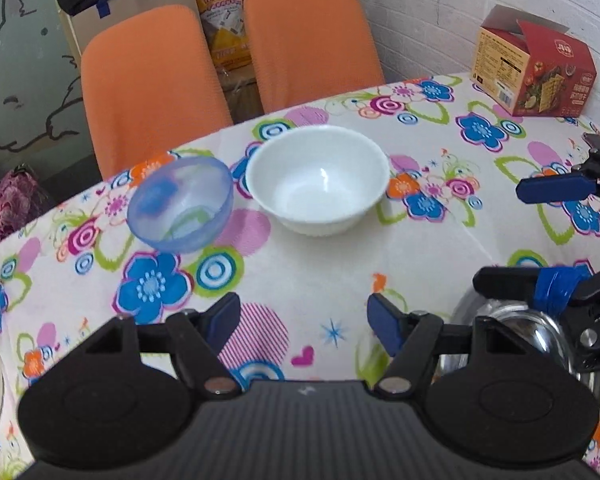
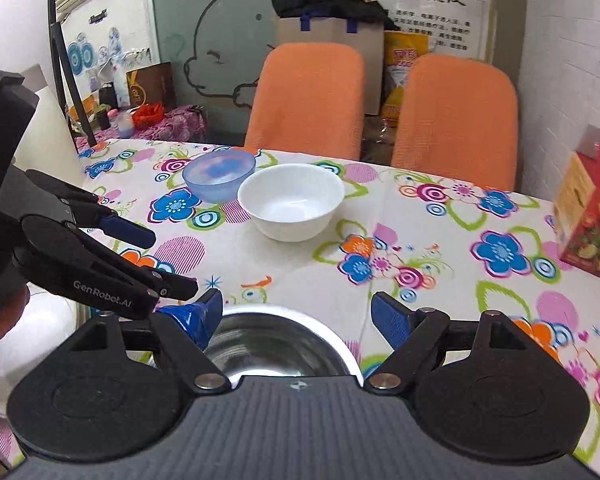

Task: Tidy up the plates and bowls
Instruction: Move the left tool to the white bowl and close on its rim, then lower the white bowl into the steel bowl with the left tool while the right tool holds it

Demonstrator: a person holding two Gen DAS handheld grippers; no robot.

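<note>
A white bowl (image 1: 318, 179) and a translucent blue bowl (image 1: 181, 203) stand side by side on the floral tablecloth (image 1: 340, 272); both also show in the right wrist view, white (image 2: 292, 201) and blue (image 2: 219, 174). A steel bowl (image 2: 278, 340) sits just under my right gripper (image 2: 296, 314), whose jaws are open above its rim. In the left wrist view the steel bowl (image 1: 516, 328) lies at the lower right under the right gripper (image 1: 516, 236). My left gripper (image 1: 302, 326) is open and empty over the cloth, near the bowls; it shows at the left of the right wrist view (image 2: 168, 262).
Two orange chairs (image 1: 236, 64) stand behind the table's far edge. A red cracker box (image 1: 536, 64) stands at the far right by the white wall. A white object (image 2: 24, 332) lies at the table's left edge. A cluttered side table (image 2: 140, 120) stands at the back left.
</note>
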